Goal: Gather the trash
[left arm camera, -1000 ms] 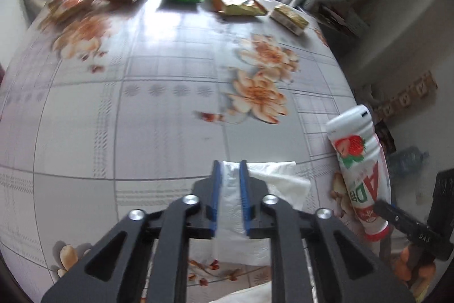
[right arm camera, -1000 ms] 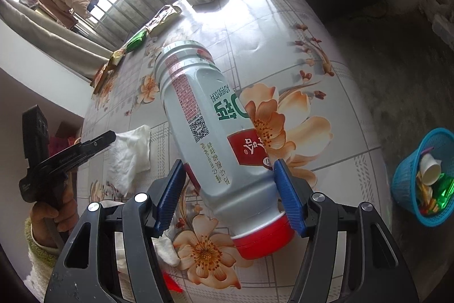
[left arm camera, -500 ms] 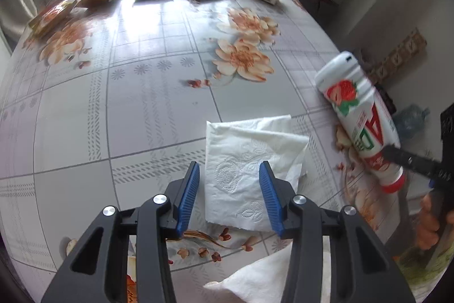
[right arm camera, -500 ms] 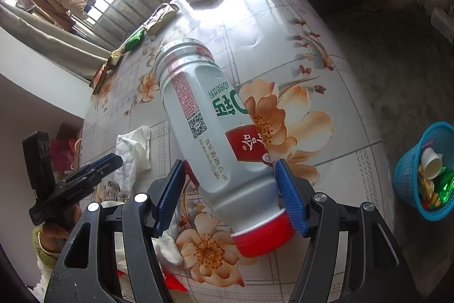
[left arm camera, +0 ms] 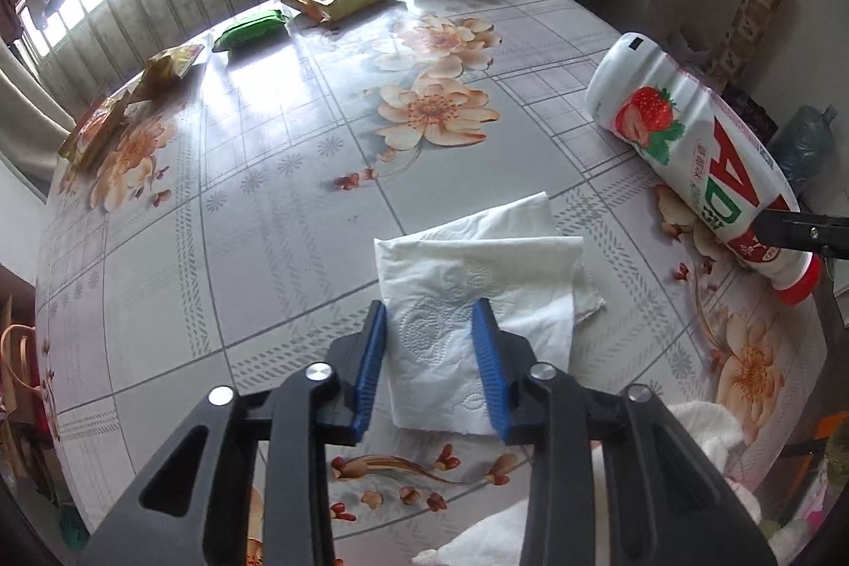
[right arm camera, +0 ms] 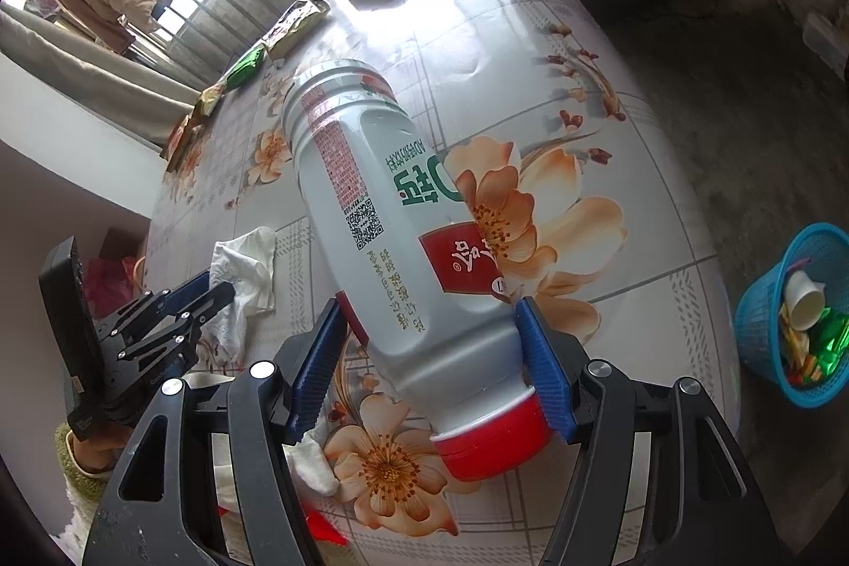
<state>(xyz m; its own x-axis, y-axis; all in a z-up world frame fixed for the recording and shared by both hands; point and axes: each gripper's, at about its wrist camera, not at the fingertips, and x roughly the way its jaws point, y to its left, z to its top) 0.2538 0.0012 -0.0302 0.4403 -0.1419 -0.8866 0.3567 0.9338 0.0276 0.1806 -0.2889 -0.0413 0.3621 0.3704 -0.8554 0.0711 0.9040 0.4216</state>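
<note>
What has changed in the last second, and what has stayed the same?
The left gripper let go of the white napkin, which it pinched a second ago. Its jaws opened wide and have just been closing again, astride the napkin lying flat on the table. The right gripper stayed in place, its pads against the white bottle.

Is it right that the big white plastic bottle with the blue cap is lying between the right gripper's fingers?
Not quite: the big white plastic bottle has a red cap, not blue. The right wrist view shows it lying on the table between the right gripper fingers.
</note>
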